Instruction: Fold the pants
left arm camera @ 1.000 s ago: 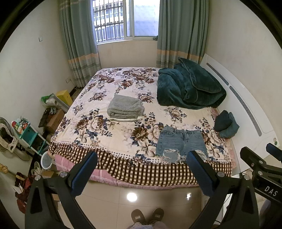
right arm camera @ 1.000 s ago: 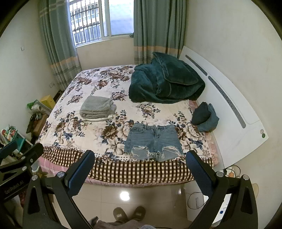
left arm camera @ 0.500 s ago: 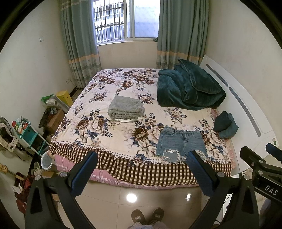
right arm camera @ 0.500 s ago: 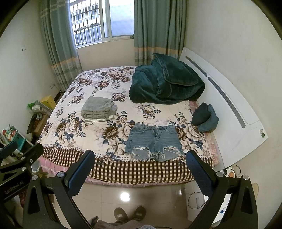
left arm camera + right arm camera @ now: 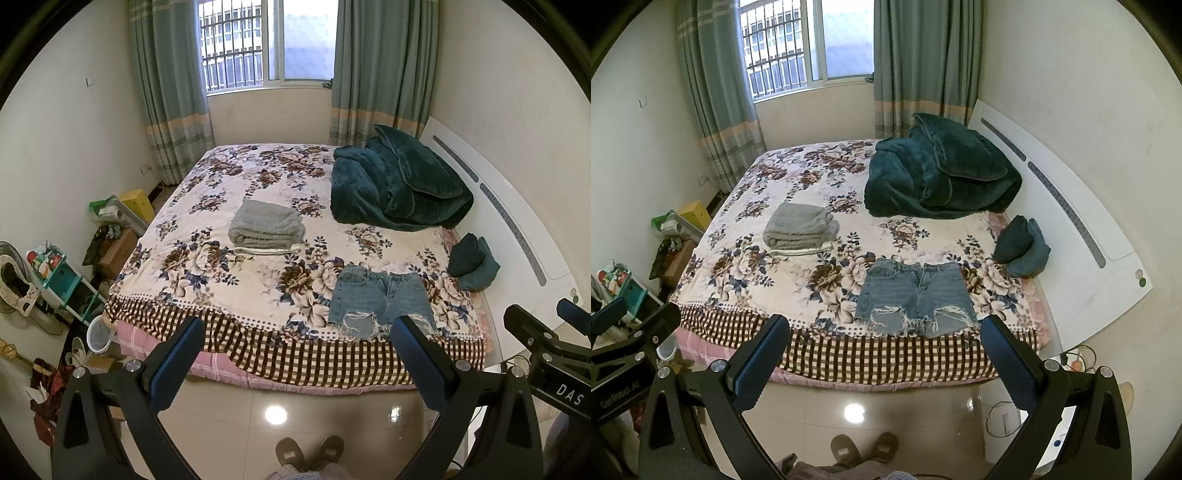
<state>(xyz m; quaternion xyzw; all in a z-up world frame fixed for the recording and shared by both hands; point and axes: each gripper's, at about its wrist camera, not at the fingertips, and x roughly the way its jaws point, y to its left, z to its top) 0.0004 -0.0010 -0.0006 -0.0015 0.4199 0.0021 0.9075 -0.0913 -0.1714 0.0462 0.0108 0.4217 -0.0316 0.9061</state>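
Both grippers hang spread and empty above the floor, short of the bed [image 5: 258,347]. From the left: the left gripper [image 5: 295,354] points at the checked hem, the right gripper [image 5: 882,350] lines up under the denim shorts [image 5: 916,299], which lie flat, frayed hems at the near edge. Folding looks not yet begun; next, I judge, both must reach in and pinch one side of the shorts

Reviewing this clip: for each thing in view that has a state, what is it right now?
denim shorts: spread flat, unfolded, at the bed's near edge
grey towel: folded, lying on the bed
green blanket: bunched in a heap near the headboard
curtains: drawn apart
left gripper: open, empty, short of the bed
right gripper: open, empty, short of the bed
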